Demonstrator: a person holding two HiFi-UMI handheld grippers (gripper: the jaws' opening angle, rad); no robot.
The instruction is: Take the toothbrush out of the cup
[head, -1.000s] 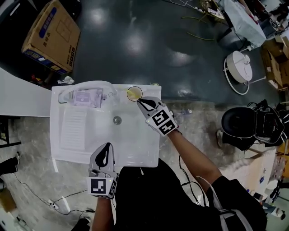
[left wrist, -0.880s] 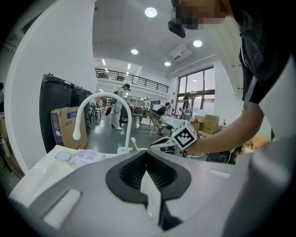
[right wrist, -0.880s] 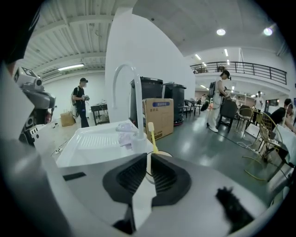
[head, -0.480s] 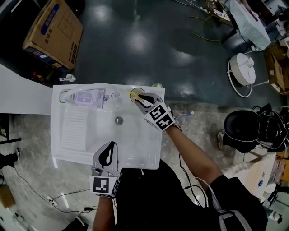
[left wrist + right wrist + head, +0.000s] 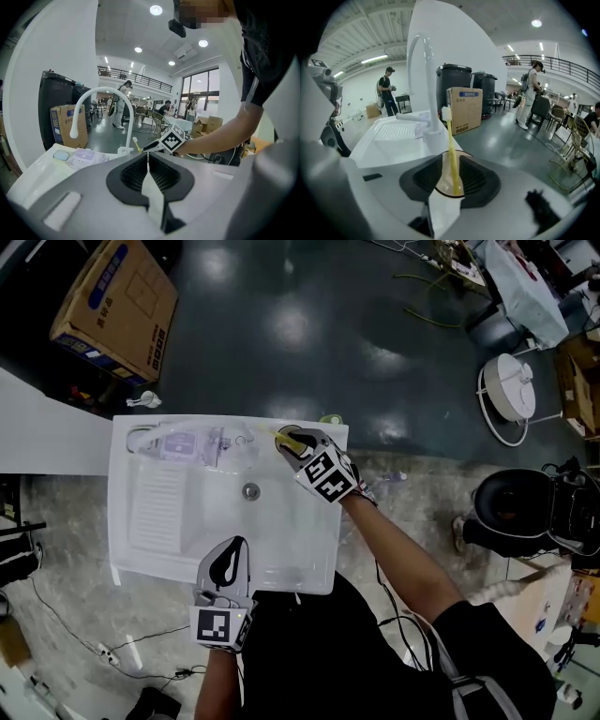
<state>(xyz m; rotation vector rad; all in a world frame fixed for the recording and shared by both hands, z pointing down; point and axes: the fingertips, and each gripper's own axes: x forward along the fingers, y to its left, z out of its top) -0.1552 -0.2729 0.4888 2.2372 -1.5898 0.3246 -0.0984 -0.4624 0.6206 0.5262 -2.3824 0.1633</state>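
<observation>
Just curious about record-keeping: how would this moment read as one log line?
right claw: open around toothbrush | toothbrush: in cup | left claw: shut, empty

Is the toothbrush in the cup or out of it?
In: the toothbrush stands inside the cup, between the jaws of the right gripper.

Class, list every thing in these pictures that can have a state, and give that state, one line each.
Toothbrush, upright in the cup, head up, not gripped.
Cup, upright, holding the toothbrush.
Right gripper, open, jaws either side of the toothbrush.
Left gripper, shut, holding nothing.
Tap, off, no water running.
</observation>
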